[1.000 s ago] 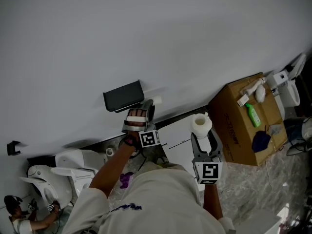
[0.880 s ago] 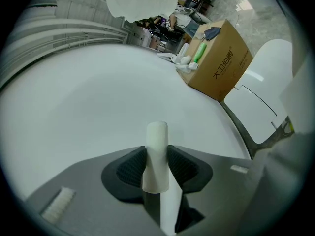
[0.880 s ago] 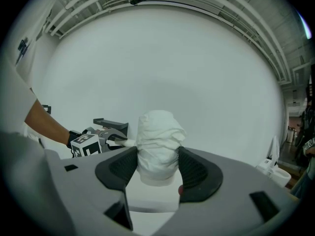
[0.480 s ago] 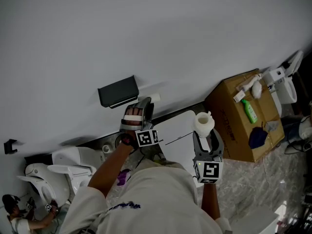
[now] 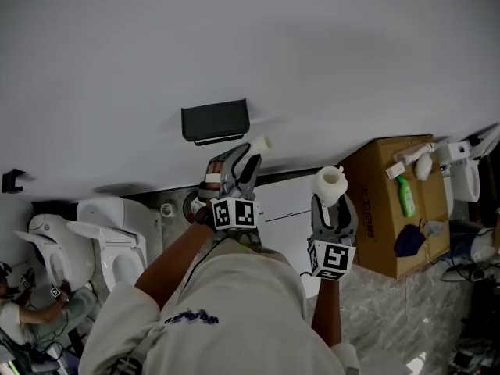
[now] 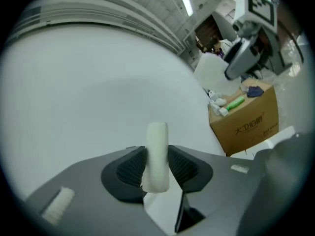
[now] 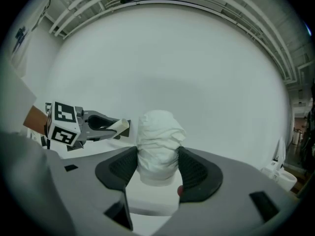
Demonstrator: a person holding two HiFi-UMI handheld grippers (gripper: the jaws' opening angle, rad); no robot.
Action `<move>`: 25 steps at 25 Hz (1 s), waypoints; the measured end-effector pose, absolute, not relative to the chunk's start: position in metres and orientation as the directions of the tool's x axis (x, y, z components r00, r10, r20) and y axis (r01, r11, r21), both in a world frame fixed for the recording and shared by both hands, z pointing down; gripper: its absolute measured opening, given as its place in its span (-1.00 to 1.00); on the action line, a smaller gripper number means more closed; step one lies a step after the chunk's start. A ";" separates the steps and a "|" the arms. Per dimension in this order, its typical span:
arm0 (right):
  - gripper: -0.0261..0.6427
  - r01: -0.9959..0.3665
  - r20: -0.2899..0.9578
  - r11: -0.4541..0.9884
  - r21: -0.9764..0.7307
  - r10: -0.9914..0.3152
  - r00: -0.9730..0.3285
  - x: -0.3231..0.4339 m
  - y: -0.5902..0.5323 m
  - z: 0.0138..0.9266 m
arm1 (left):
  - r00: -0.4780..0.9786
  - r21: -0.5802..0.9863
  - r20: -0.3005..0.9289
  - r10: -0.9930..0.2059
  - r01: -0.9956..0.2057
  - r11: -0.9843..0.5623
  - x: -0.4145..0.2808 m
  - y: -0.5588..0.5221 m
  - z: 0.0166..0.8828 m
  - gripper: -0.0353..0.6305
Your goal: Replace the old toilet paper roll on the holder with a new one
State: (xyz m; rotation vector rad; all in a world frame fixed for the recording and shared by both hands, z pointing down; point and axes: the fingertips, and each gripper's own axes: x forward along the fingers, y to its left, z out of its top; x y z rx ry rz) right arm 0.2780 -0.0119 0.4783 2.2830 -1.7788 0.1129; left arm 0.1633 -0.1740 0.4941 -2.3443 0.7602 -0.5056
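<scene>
Rolled about its own axis and lifted since a second ago, the left hand-held gripper point(image 5: 248, 156) now carries the old core point(image 5: 261, 144) tilted, just below the holder point(image 5: 215, 120) and off its right end. Its jaws are clamped on the core's sides, with the pads pressing the tube from both flanks in the left gripper view. The core is free of the holder, and the black holder on the white wall point(image 5: 312, 53) looks bare from here, so I judge the removal done and the mounting of the fresh roll not yet begun.

The right hand-held gripper point(image 5: 331, 203) sits lower and further right of the holder, well apart from it. Its jaws are gripping the new roll point(image 5: 330, 183), which stands upright, full and white with a crumpled outer wrap.

Counted: two hand-held grippers, one old core, one new roll, one holder. Far right of the holder stands one cardboard box point(image 5: 383, 209) with one green bottle point(image 5: 407, 196) on top. Below and left of the holder are two white toilets point(image 5: 117, 244).
</scene>
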 end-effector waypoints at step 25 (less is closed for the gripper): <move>-0.13 -0.921 0.259 0.081 0.380 -0.966 0.022 0.224 -0.129 0.490 | 0.693 -0.157 -0.043 -0.720 -0.716 -0.680 0.019 -0.209 0.428 -0.45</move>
